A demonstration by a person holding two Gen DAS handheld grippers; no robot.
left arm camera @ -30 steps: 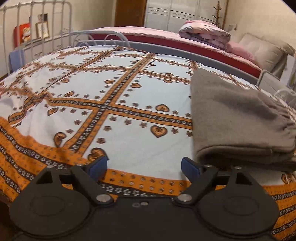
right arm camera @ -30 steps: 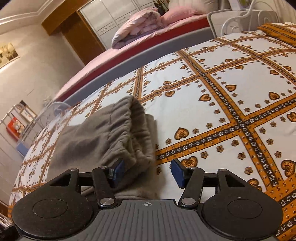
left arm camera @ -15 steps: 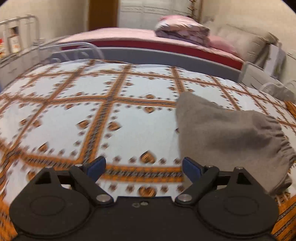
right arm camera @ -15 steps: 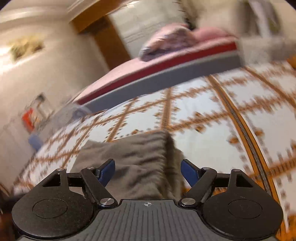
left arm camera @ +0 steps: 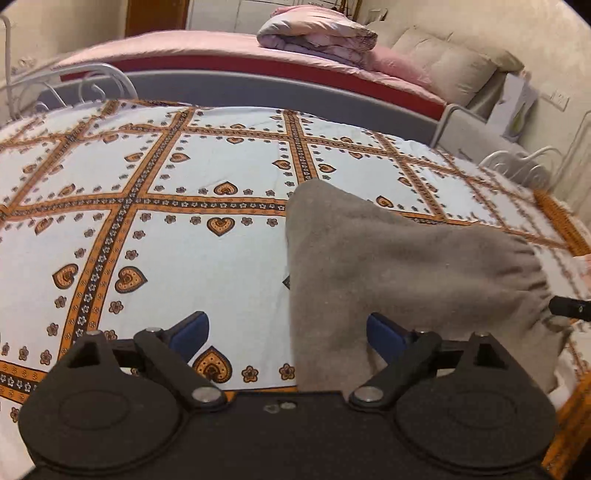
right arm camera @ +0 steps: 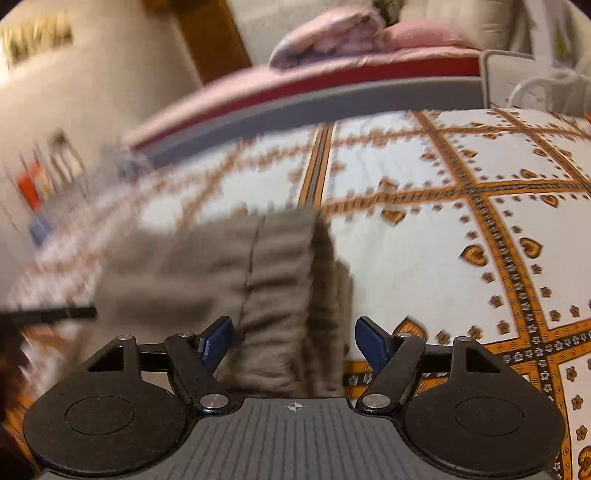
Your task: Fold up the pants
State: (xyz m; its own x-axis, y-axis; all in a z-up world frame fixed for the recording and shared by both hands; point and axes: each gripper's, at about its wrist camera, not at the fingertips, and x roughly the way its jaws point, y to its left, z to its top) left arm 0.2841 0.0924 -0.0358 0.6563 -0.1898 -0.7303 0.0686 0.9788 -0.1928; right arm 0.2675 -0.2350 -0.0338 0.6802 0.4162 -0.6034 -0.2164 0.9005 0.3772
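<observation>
The grey-brown pants [left arm camera: 399, 273] lie folded in a thick stack on the patterned bedsheet [left arm camera: 177, 236], elastic waistband to the right. My left gripper [left arm camera: 288, 332] is open; the stack's left edge lies between its blue fingers, near the right finger. In the right wrist view the pants [right arm camera: 229, 280] show their gathered waistband, and my right gripper [right arm camera: 293, 341] is open with the waistband edge between its fingers. The right gripper's tip pokes into the left wrist view at the far right [left arm camera: 569, 308].
A grey bed rail [left arm camera: 258, 88] and a second bed with pink bedding and a folded quilt [left arm camera: 317, 33] lie beyond. White metal frames [left arm camera: 92, 85] stand at the back left and right. A shelf with items [right arm camera: 40, 177] is far left.
Both grippers moved in toward the pants stack. The left swung right so the stack's left edge now lies between its fingers. The right view stays blurred from motion; both stay open.
</observation>
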